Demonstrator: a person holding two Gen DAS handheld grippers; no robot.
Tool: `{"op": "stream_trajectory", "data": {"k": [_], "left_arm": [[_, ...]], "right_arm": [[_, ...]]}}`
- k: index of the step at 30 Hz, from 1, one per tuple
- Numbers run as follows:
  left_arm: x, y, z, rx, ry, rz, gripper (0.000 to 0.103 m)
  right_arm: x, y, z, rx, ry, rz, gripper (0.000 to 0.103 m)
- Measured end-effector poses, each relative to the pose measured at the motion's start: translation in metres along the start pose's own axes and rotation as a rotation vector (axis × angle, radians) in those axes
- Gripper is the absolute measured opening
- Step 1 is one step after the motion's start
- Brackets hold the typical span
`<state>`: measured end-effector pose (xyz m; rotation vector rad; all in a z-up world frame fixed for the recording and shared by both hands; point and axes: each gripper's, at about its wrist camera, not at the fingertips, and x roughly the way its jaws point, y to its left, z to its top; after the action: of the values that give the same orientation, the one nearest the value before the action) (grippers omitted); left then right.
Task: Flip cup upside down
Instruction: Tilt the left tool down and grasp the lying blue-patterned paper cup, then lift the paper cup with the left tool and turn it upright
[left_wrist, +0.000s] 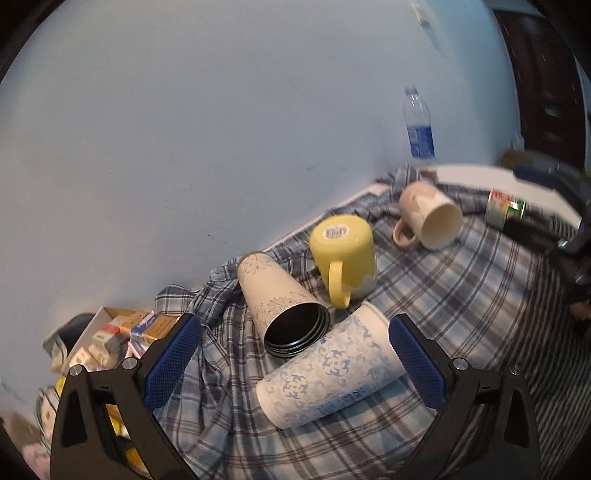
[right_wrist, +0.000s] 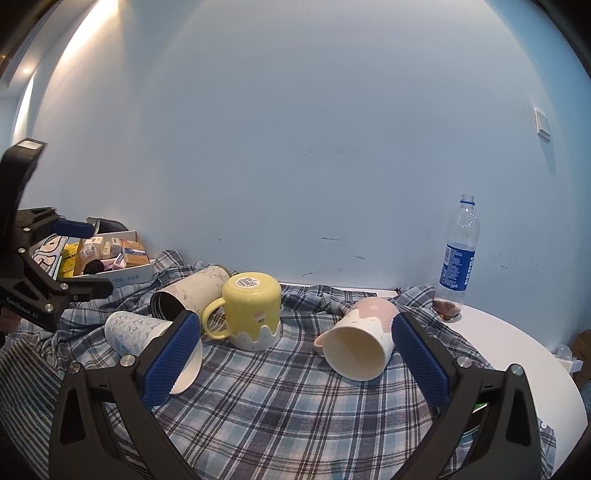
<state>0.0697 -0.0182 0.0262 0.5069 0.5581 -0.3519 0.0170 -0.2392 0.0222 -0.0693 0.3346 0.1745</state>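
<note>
The right claw (right_wrist: 295, 354) hangs low over the plaid cloth (right_wrist: 288, 398) with its blue-padded fingers spread wide and nothing between them. Just ahead, near its right finger, the pink-and-cream mug (right_wrist: 360, 341) lies on its side, its open mouth facing the camera and its handle low on the left against the cloth. This looks like the cup to turn next. A good grip would close across the mug's body rather than the rim, away from the handle, then roll it so the mouth comes down flat on the cloth.

The left claw (left_wrist: 295, 358) is also wide and empty, poised over a blue-patterned paper cup (left_wrist: 332, 373) lying on its side between its fingers. Touching that cup's far end, a floral tumbler with a dark inside (left_wrist: 280, 302) also lies on its side. Beyond them the yellow mug (right_wrist: 253, 310) already stands mouth down, its labelled base up.

The cloth is rumpled, so a cup set down on a fold may tip. A water bottle (right_wrist: 458, 254) stands on the white counter (right_wrist: 517, 354) by the wall.
</note>
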Motion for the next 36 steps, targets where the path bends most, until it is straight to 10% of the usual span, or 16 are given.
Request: {"op": "stream_trajectory", "data": {"k": [3,10,19,26,32,36], "left_arm": [[0.019,-0.014,0.008,0.171,0.019,0.112,0.103],[0.04,-0.044,-0.011,0.486,0.133,-0.062,0.088],[0.083,-0.053,-0.032,0.564,0.362,-0.208,0.087],[0.126,-0.062,-0.028,0.546,0.485,-0.204,0.086],[0.119,-0.058,-0.013,0.347,0.452,-0.245,0.078],[0.108,-0.063,-0.006,0.159,0.47,-0.126,0.078]], "right_arm": [[-0.001,0.001,0.0,-0.007,-0.005,-0.006,0.103],[0.0,0.001,-0.001,-0.013,0.008,0.009,0.103],[0.002,0.001,-0.002,-0.006,0.029,0.017,0.103],[0.004,0.0,-0.003,-0.001,0.039,0.015,0.103],[0.005,0.002,-0.003,-0.009,0.047,0.014,0.103],[0.002,-0.001,-0.002,0.0,0.036,0.009,0.103]]}}
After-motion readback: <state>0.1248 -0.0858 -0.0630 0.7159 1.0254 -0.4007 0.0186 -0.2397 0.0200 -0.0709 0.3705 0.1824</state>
